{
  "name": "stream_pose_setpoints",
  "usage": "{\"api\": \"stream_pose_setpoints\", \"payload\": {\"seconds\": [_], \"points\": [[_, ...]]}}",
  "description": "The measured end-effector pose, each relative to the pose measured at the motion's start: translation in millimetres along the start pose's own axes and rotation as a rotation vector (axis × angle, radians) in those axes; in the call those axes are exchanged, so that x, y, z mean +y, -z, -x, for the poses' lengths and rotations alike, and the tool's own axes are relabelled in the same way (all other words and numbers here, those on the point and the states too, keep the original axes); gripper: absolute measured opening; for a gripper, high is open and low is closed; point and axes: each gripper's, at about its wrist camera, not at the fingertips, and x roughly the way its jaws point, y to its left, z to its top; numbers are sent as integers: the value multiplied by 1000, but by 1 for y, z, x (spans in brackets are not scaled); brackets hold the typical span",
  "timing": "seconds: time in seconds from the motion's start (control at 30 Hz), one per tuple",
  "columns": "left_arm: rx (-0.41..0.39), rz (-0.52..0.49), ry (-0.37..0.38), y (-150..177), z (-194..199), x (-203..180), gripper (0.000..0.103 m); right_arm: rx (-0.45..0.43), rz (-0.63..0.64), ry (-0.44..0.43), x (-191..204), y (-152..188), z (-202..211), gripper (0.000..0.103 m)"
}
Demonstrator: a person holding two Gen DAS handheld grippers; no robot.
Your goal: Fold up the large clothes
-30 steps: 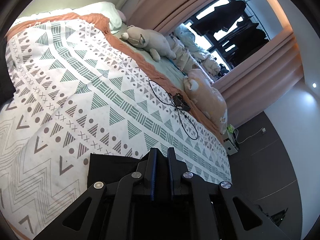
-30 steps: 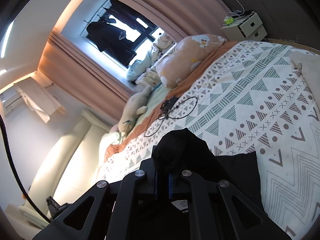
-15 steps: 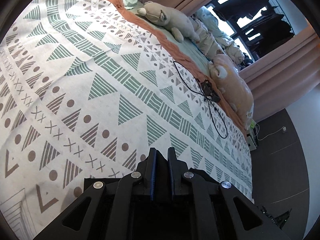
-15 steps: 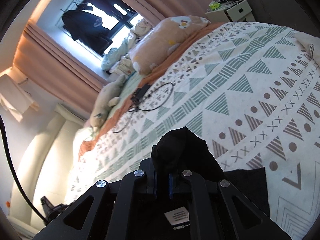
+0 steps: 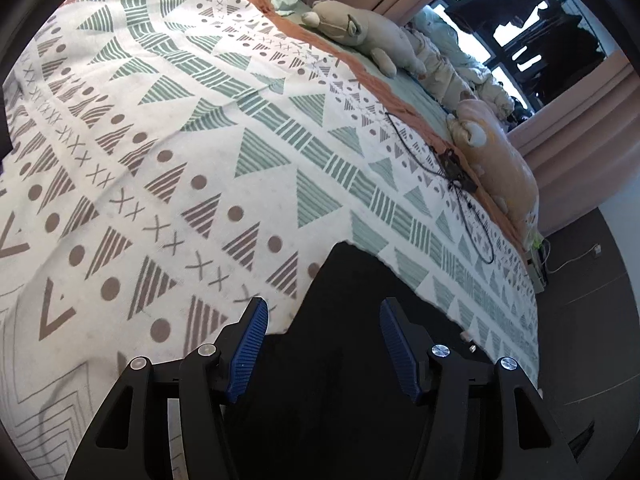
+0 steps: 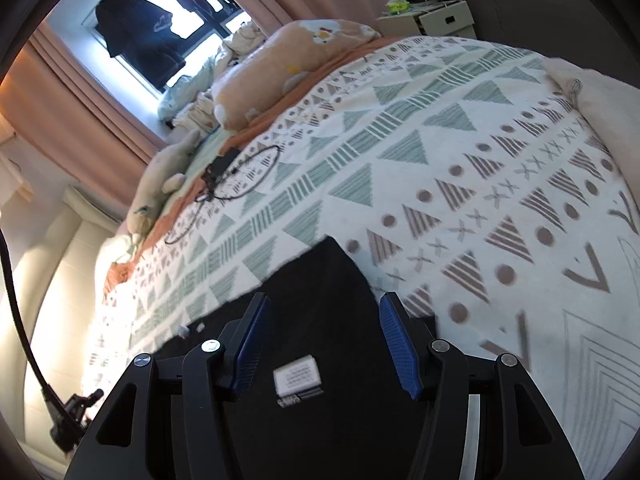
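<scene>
Left wrist view shows your left gripper (image 5: 320,316) with its blue pads (image 5: 249,344) spread wide and nothing between them; the black garment (image 5: 352,320) lies flat on the patterned bedspread (image 5: 200,152) directly under the fingers. The right wrist view tells the same story: your right gripper (image 6: 320,312) is wide apart and empty, hovering over a squared corner of the black garment (image 6: 316,280).

Judging from this, you are between folds: a layer looks laid down and both grips are free. Your next move likely calls for choosing a fresh edge of the cloth, lowering the open fingers around a single layer, and pinching without gathering bedspread underneath. Keep both grippers level so the fold line stays straight.

As for writing, a white care label (image 6: 298,378) sits on the cloth between the right fingers, with a smaller white print just below it; both are too blurred to read.

Beyond the garment, towards the window (image 6: 168,28), a looped black cable (image 5: 464,204) lies on the bedspread, well apart from the cloth, and plush toys (image 5: 360,36) line the far side.
</scene>
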Motion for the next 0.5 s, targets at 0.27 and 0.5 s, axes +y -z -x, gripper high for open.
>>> {"api": "stream_pose_setpoints", "payload": {"seconds": [0.27,0.5], "points": [[77,4,-38,49,16,38,60,81,18,49,-30,37,27,57],[121,-1,-39,86,39,58,58,154,55,85,-45,76,47,57]]}}
